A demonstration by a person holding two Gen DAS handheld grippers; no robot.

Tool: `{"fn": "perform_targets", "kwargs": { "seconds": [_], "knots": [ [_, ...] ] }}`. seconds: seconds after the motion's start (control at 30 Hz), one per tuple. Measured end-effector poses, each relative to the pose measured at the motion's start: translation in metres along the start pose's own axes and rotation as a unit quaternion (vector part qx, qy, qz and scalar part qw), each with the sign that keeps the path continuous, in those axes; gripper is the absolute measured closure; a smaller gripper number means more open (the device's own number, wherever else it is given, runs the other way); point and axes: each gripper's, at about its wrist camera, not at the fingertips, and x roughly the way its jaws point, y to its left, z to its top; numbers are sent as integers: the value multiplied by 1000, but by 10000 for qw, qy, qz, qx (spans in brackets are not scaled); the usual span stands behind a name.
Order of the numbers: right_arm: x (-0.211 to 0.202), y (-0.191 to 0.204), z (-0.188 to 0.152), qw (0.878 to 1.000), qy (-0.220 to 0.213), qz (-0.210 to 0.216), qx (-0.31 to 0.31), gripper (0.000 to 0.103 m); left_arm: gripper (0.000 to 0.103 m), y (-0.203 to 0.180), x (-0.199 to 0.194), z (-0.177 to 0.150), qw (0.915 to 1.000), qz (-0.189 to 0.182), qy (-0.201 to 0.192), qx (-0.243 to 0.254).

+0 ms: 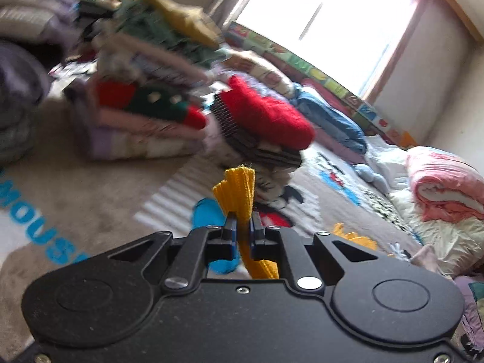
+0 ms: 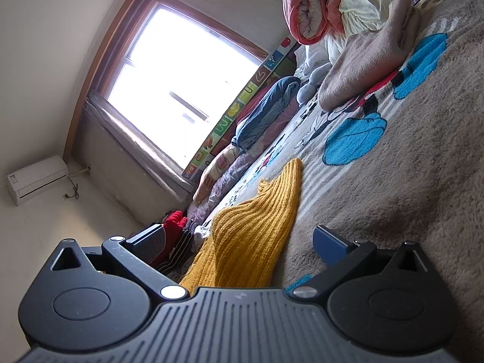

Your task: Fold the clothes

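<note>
A yellow ribbed knit garment [image 1: 239, 193] is pinched between the jaws of my left gripper [image 1: 242, 222], which is shut on it; the cloth sticks up past the fingertips and hangs below them. In the right wrist view the same yellow knit [image 2: 257, 230] lies bunched on the grey plush blanket [image 2: 408, 181], between the wide-apart fingers of my right gripper [image 2: 242, 239]. That gripper is open and its pads do not press the cloth. The right view is rolled on its side.
Stacks of folded clothes [image 1: 145, 115] stand ahead in the left view, one topped with a red knit [image 1: 272, 115]. Blue bedding [image 1: 332, 121] and a pink rolled quilt [image 1: 444, 184] lie near the window [image 1: 326, 24]. An air conditioner [image 2: 36, 178] hangs on the wall.
</note>
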Motion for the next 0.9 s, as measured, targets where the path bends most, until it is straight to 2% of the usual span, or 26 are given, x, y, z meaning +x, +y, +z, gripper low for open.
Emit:
{"fn": "perform_targets", "kwargs": {
  "seconds": [0.23, 0.43, 0.5, 0.57, 0.73, 0.9],
  "knots": [
    [-1, 1, -2, 10000, 9, -9, -15, 0, 98, 35, 22, -20, 9992, 258, 148, -269],
    [-3, 3, -3, 10000, 21, -19, -23, 0, 97, 51, 40, -35, 9976, 530, 326, -308],
    [-3, 3, -4, 10000, 21, -21, -23, 0, 95, 55, 40, -36, 9971, 572, 334, -385],
    [-4, 3, -4, 10000, 25, -20, -25, 0, 88, 59, 40, -35, 9961, 628, 348, -515],
    [-3, 3, -3, 10000, 31, -16, -24, 0, 86, 68, 35, -31, 9926, 809, 296, -852],
    [-4, 3, -3, 10000, 36, -20, -26, 0, 84, 71, 23, -26, 9869, 1240, 126, -1023]
  ]
}}
